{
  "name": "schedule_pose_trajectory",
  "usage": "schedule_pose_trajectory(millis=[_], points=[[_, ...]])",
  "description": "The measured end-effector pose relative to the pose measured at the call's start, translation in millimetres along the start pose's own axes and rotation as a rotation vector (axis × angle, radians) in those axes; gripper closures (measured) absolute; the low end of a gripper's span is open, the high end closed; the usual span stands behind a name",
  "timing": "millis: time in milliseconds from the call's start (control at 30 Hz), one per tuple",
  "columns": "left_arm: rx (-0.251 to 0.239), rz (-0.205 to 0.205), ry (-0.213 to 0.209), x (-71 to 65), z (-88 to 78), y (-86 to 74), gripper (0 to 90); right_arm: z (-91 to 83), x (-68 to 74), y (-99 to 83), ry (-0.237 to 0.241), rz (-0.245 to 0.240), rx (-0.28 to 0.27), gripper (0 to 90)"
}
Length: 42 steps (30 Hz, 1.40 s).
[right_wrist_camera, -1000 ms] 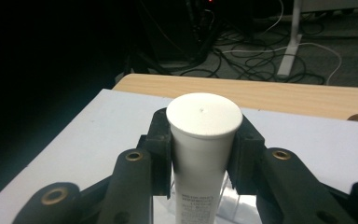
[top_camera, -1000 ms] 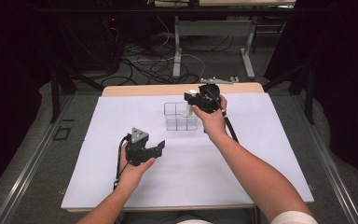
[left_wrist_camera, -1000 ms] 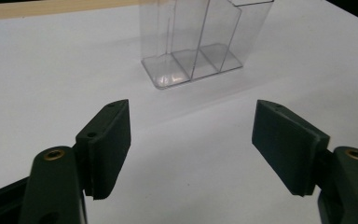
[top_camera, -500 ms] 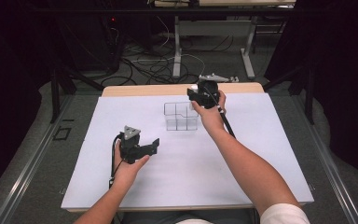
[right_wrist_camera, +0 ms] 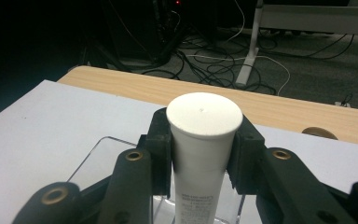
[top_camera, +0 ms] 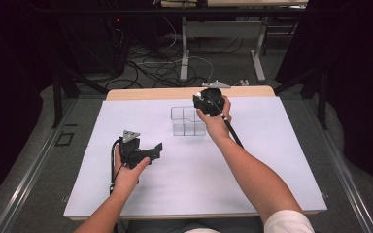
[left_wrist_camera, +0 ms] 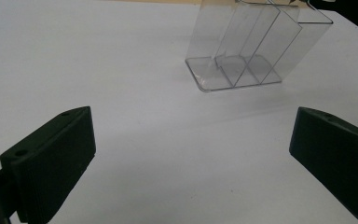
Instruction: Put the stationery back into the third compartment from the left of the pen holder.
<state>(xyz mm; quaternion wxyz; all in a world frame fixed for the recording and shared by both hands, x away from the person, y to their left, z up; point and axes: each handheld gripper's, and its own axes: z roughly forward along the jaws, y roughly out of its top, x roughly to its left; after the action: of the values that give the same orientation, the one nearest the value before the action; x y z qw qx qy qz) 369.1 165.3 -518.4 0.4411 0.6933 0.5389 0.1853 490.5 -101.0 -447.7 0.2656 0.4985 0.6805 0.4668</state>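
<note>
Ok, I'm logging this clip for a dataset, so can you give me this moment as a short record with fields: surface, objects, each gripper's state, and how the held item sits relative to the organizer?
surface: white sheet covering a wooden table
object 1: clear plastic organizer with dividers, upright, near the table's far middle
object 2: white tube with a flat white cap
left gripper: open, holds nothing, points toward the organizer
right gripper: shut on the white tube, cap end up
relation: tube held above the organizer's right end, not yet inside
</note>
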Motion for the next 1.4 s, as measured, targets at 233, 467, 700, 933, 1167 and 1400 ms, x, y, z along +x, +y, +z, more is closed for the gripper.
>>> schedule_pose_trajectory(millis=[233,467,700,933,1167,1400], points=[[-0.005,0.009,0.011,4.1,-1.7,0.1,0.4,5.7,0.3,-7.0,-0.008,-0.003,0.010,66.2],[0.004,0.007,0.020,7.2,-1.1,-0.5,0.4,11.4,2.8,-13.8,-0.012,-0.014,0.016,66.2],[-0.002,-0.004,0.020,8.1,-0.5,-1.0,0.4,16.4,4.0,-24.4,-0.011,-0.014,0.031,66.2],[0.008,-0.003,0.020,7.8,0.1,-1.3,0.4,19.2,2.6,-32.7,-0.013,-0.006,0.055,66.2],[0.010,-0.004,0.020,7.8,0.4,-1.5,0.4,18.5,2.1,-32.7,-0.010,-0.007,0.053,66.1],[0.008,-0.006,0.019,7.9,1.2,-1.9,0.4,15.0,0.3,-31.7,-0.011,-0.001,0.058,60.3]])
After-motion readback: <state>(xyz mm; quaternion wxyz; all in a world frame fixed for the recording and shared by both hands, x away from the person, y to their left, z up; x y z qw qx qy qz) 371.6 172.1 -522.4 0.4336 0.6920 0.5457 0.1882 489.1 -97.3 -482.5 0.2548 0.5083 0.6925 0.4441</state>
